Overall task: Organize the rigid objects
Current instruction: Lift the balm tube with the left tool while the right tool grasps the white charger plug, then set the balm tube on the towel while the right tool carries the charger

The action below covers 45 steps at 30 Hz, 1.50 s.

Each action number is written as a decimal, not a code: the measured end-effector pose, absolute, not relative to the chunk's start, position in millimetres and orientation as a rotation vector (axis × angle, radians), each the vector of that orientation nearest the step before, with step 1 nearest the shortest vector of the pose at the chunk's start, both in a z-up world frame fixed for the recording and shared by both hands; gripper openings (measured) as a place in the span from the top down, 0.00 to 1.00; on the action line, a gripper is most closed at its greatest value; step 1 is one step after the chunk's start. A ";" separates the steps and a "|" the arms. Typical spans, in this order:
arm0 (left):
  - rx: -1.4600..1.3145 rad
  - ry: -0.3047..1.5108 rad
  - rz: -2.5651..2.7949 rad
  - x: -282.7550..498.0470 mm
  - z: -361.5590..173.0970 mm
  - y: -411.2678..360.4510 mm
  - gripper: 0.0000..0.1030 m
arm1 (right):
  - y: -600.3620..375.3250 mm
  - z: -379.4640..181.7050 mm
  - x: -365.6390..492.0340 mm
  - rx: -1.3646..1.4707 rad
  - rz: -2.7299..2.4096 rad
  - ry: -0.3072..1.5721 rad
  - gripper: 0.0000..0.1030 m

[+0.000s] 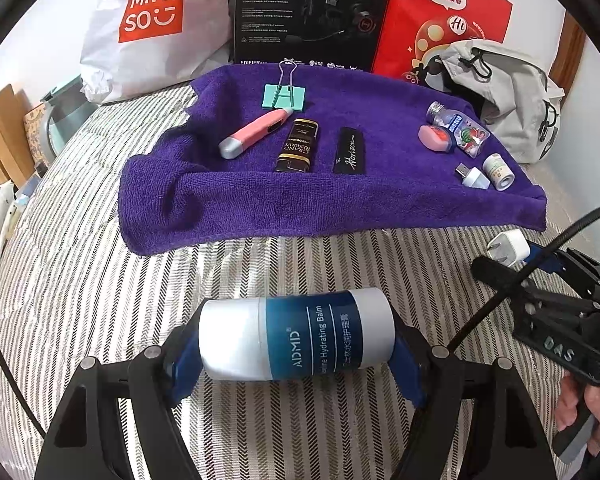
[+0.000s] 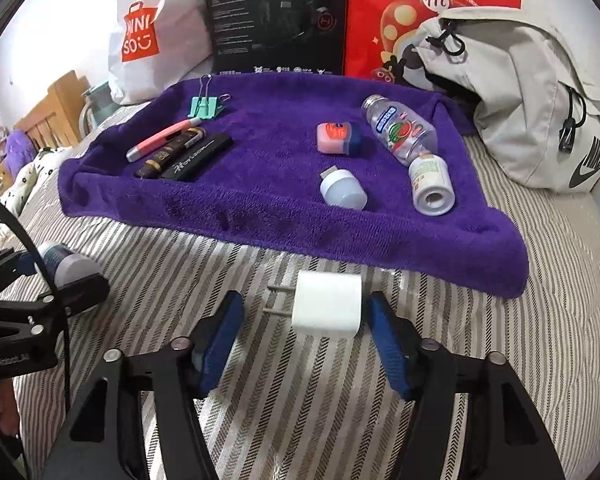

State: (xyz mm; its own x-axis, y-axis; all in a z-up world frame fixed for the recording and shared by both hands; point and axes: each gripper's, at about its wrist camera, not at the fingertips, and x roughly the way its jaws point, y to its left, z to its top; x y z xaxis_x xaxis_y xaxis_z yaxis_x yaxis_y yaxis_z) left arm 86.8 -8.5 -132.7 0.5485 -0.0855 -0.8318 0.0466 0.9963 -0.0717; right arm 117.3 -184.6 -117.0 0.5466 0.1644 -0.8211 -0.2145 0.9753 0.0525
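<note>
Balm tube (image 1: 296,334) lay crosswise between the left gripper (image 1: 296,346) fingers, both blue pads pressed on its ends: clenched on it, low over the striped bed cover (image 1: 260,264), short of the purple towel (image 1: 340,208). White charger plug (image 2: 327,306) sat between the right gripper (image 2: 304,336) fingers, which were spread; a gap showed on the prong side, contact on the other side unclear. Judged: plug not yet secured. Advice noted: close squarely on the plug's flat faces, keeping clear of the prongs; carry the tube level, since an end-on grip may slip. Place each on open towel, clear of the pink pen (image 1: 256,136) and bottles (image 2: 400,132).
</note>
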 end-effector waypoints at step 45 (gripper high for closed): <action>-0.034 0.910 -0.146 112.0 -70.9 -5.5 0.27 | -233.4 -67.6 99.6 -0.031 0.403 0.942 0.56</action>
State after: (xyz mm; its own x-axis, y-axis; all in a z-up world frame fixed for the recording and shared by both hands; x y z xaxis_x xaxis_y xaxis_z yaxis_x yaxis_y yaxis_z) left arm 112.0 -5.5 -70.9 0.6045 -0.1408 -0.7841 0.1119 0.9895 -0.0915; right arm 99.6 -233.4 -67.6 0.5195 0.3222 -0.7914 -0.3492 0.9254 0.1475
